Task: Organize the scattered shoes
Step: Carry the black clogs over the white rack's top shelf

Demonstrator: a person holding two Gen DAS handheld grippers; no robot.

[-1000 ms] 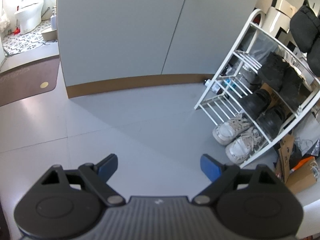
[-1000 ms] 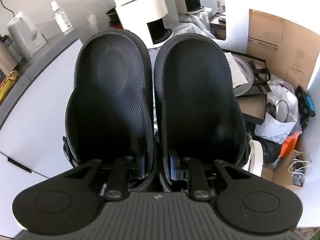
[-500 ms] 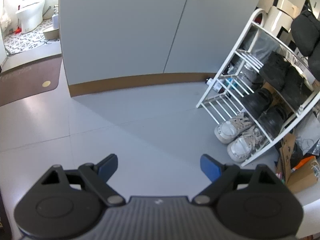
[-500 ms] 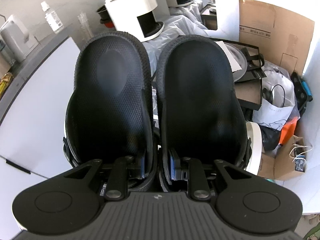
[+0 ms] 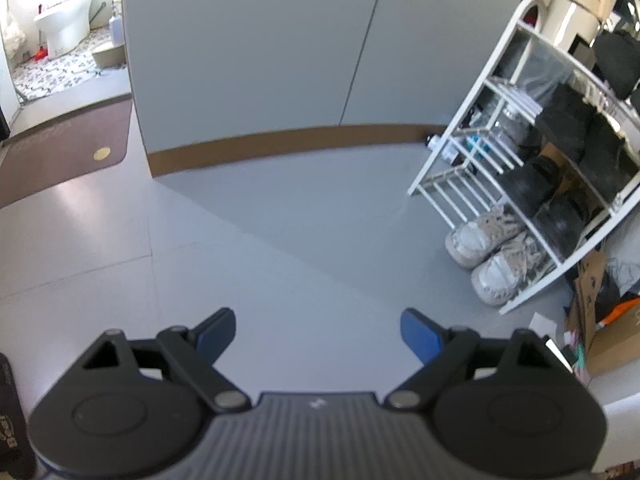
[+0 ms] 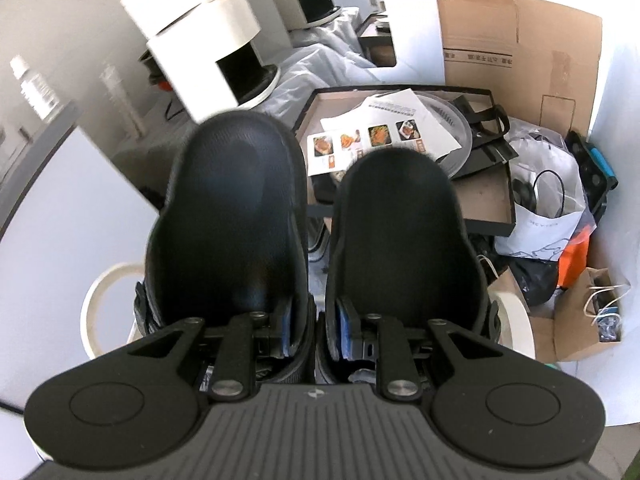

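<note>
Right tool (image 6: 316, 338) is clamped on the inner heel walls of a pair of black mesh slippers (image 6: 236, 220), pinched together and hanging toes-out over the white shoe rack (image 5: 516, 92) at 2 o'clock. Look light and floppy, so heel rims are the right hold. Left tool (image 5: 316, 332) wide open, empty, over the floor (image 5: 280, 232).

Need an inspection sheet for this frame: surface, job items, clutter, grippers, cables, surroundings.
Surface: grey floor, bare ahead of the left gripper.
Job's things: black slippers pinched as a pair; white shoe rack holds dark shoes; white sneakers at its foot.
Clutter: cardboard box, white bag, leaflet.
Grippers: left gripper open, empty; right gripper shut on the slippers.
Cables: black cord on the bag.
Surroundings: grey cabinet, brown mat, toilet.
</note>
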